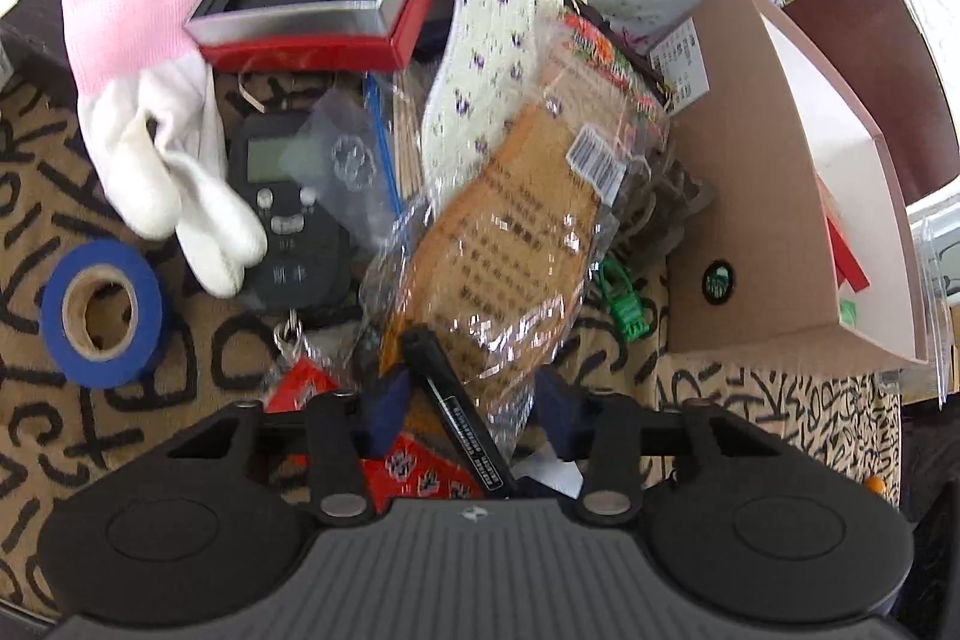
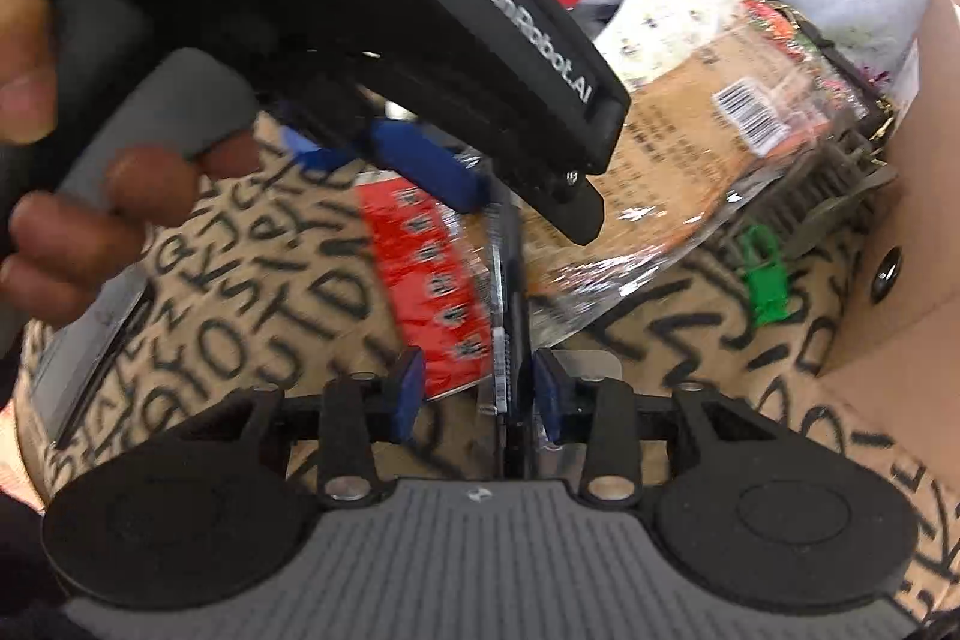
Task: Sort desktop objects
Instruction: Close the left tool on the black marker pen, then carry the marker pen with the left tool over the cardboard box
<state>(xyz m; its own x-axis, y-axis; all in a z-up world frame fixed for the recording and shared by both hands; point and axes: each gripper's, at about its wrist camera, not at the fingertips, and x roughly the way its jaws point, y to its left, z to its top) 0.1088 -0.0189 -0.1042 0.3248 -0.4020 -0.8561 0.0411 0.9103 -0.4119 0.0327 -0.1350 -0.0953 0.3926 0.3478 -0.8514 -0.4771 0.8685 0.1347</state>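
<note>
Both grippers converge on one black marker pen [image 1: 465, 424] lying on the letter-print cloth [image 1: 120, 436] of the counter, its far end tucked under a cellophane-wrapped insole pack [image 1: 510, 244], a red packet [image 2: 432, 274] just beside it. The left gripper [image 1: 474, 412] has its fingers part-closed astride the pen with gaps visible, not yet clamping. The right gripper [image 2: 480, 394] straddles the pen's near end; its right finger looks against the barrel, the left apart, so no firm grasp yet. Likely risks: two grippers pulling one slim pen could twist it free, and lifting may drag the crinkly pack or snag the red packet.
</note>
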